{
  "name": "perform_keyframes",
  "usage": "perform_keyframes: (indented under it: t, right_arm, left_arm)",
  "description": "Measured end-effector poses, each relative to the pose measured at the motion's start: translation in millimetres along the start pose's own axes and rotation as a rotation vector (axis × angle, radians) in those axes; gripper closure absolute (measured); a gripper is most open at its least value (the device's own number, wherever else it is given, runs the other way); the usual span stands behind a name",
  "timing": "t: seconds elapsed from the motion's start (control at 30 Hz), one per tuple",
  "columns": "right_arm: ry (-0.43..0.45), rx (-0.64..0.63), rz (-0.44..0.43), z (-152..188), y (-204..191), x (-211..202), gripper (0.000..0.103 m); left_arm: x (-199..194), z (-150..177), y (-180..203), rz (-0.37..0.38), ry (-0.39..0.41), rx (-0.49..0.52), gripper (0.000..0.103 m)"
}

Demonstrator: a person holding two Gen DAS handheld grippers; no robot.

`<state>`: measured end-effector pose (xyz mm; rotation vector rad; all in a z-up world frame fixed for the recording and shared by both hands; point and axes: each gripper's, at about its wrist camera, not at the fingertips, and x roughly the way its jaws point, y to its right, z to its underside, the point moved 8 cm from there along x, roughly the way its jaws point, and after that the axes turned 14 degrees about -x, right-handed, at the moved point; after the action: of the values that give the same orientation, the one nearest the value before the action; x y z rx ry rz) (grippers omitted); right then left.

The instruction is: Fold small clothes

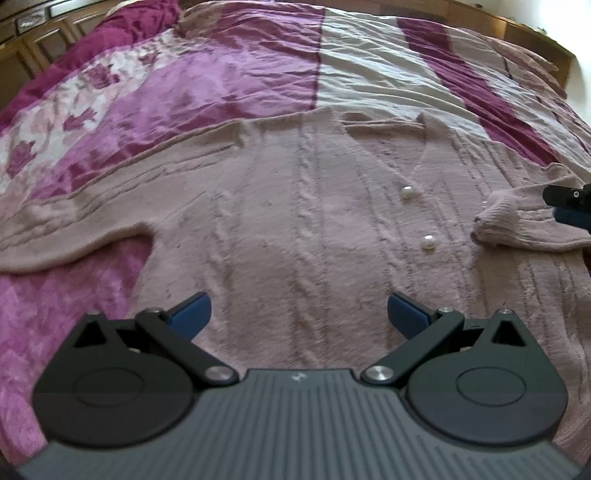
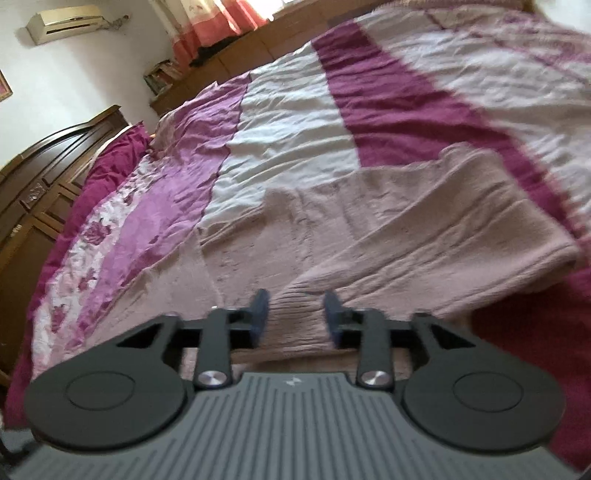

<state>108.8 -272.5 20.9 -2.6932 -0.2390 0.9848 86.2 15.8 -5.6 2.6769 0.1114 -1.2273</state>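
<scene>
Left wrist view looks down over a bed (image 1: 369,74) covered by a bedspread (image 1: 229,74) in blocks of purple, magenta and pale grey, with a flowered strip along its left side. Dark wooden cabinets (image 1: 33,40) stand past the bed's far left corner. A pale pink knitted cardigan (image 1: 295,221) lies flat, front up, across the near half of the bedspread, its neckline toward the far edge of the bed. One sleeve (image 1: 74,221) stretches out toward the left edge. The other sleeve (image 1: 517,225) is folded in over the body on the right, its ribbed cuff resting on the knit. Two pearly buttons (image 1: 406,192) sit along the front opening, near that cuff. The left gripper (image 1: 299,314) hovers over the lower body of the cardigan, its blue fingers spread wide with nothing between them.

Right wrist view, somewhat blurred, shows the same bedspread (image 2: 295,118), a wooden headboard (image 2: 55,155) at the left, an air conditioner (image 2: 62,22) high on the wall and a reddish curtain (image 2: 214,26) by the window. The right gripper (image 2: 296,314) sits low over the folded sleeve (image 2: 424,236); its fingers stand partly apart on either side of the ribbed cuff (image 2: 295,317), and whether the pads touch it I cannot tell.
</scene>
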Motion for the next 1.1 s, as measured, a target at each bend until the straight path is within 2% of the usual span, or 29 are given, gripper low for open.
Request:
perform_keyframes:
  t: [0.07,0.2,0.33,0.6,0.73,0.8,1.03,1.1]
  right_arm:
    - [0.014,-0.027,0.038,5,5,-11,0.041]
    - [0.015,-0.051,0.100,13,15,-26,0.036]
    - [0.000,-0.034,0.136,26,25,-32,0.036]
    - [-0.027,-0.033,0.184,53,35,-32,0.035]
    - [-0.021,-0.035,0.195,58,40,-30,0.035]
    - [-0.016,-0.035,0.202,59,43,-30,0.035]
    - [-0.012,0.013,0.215,60,56,-25,0.035]
    - [-0.008,0.029,0.209,61,58,-24,0.035]
  left_arm:
    - [0,-3,11,0.014,0.006,0.026,0.000]
    - [-1,-7,36,0.074,0.006,0.046,0.000]
    - [1,-12,60,0.141,-0.002,0.044,0.000]
    - [13,-14,104,0.210,-0.001,0.085,0.000]
    - [23,-11,122,0.231,-0.006,0.109,0.009]
    - [30,-10,128,0.238,-0.019,0.113,0.017]
    - [48,-8,145,0.281,-0.036,0.106,0.029]
    - [52,-7,150,0.295,-0.047,0.099,0.036]
